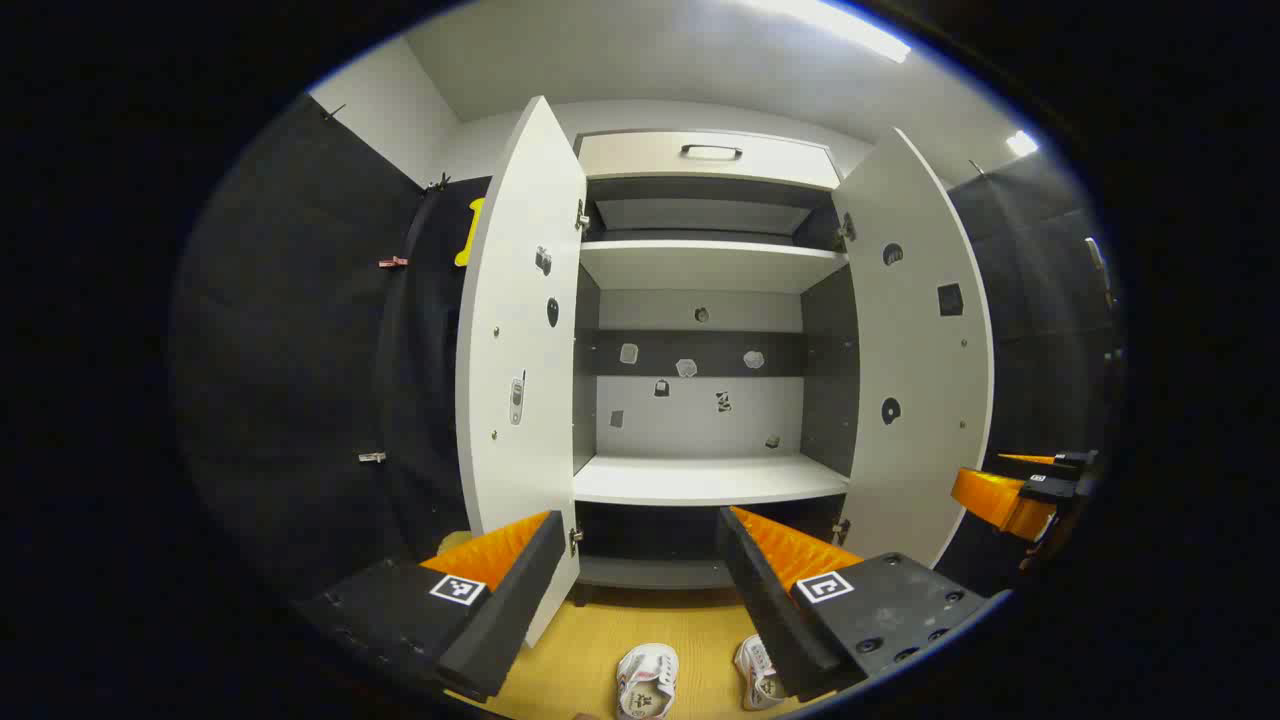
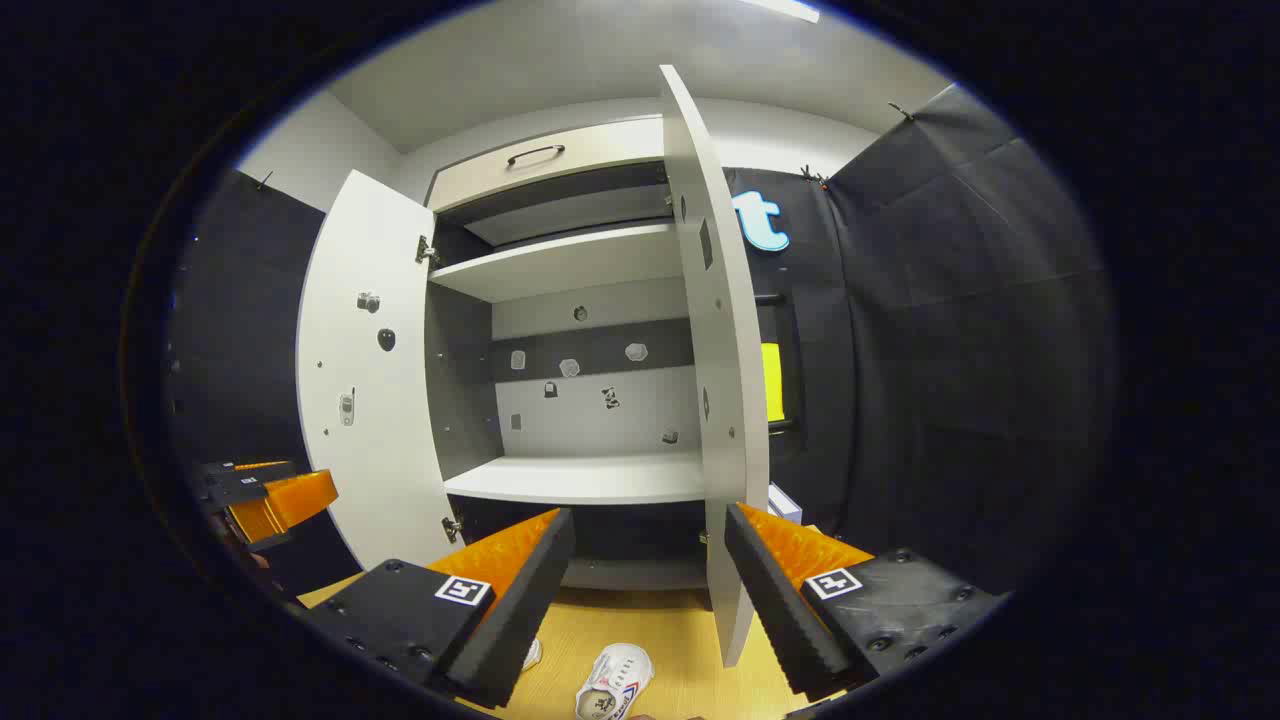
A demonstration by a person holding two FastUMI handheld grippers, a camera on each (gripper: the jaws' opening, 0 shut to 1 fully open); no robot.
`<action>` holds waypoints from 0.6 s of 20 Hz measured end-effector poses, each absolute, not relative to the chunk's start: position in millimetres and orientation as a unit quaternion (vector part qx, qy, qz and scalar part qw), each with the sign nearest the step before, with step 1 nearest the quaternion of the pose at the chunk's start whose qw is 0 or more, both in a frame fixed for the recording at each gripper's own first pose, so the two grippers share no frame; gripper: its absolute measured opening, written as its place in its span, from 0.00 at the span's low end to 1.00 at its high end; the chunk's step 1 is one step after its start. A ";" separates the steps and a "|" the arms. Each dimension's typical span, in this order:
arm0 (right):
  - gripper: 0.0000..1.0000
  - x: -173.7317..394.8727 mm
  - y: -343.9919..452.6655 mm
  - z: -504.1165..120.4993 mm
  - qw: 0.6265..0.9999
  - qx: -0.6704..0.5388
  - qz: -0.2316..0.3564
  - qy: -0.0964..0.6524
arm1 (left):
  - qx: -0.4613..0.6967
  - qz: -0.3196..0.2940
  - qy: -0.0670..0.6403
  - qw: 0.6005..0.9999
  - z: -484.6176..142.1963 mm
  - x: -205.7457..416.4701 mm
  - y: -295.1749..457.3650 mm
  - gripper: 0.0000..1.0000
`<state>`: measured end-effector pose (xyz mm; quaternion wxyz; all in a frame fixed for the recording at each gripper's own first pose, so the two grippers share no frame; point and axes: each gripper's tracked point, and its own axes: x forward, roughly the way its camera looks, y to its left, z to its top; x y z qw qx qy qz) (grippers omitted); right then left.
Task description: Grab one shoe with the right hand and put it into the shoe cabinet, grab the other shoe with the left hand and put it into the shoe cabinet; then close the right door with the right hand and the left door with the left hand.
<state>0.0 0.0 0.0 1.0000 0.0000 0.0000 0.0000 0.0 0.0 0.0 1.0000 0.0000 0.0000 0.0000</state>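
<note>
Both doors of the shoe cabinet [image 1: 700, 480] are standing wide; two shoes [image 1: 648, 682] are lying near on the floor [image 1: 600, 640], long axes pointing far toward it. The left gripper [image 1: 640, 570] and right gripper [image 2: 650, 570] are hovering released, holding nothing.

No words or numbers can be read here. Each of the left tongs [image 1: 640, 590] and the right tongs [image 2: 650, 585] has small square signs with black-and-white block patterns on top — codes, not letters. Little stickers [image 1: 686, 368] dot the far back wall of the shoe cabinet [image 1: 705, 480] and the insides of its doors, too small to read. The white shoes [image 1: 648, 682] on the floor show tiny marks — too blurry to tell.
</note>
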 end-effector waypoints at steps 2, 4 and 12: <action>0.98 -1.1 6.9 -7.4 1.000 -0.008 0.002 0.008 | 0.001 -0.013 -0.006 1.000 2.6 1.7 -3.9 0.97; 0.98 -1.5 17.1 -12.1 1.000 -0.007 -0.006 0.012 | 0.007 -0.017 0.000 1.000 -1.9 6.6 0.9 0.96; 0.98 0.7 46.6 -19.2 0.999 -0.002 -0.042 0.029 | 0.000 -0.063 0.010 0.998 -11.8 18.7 25.3 0.96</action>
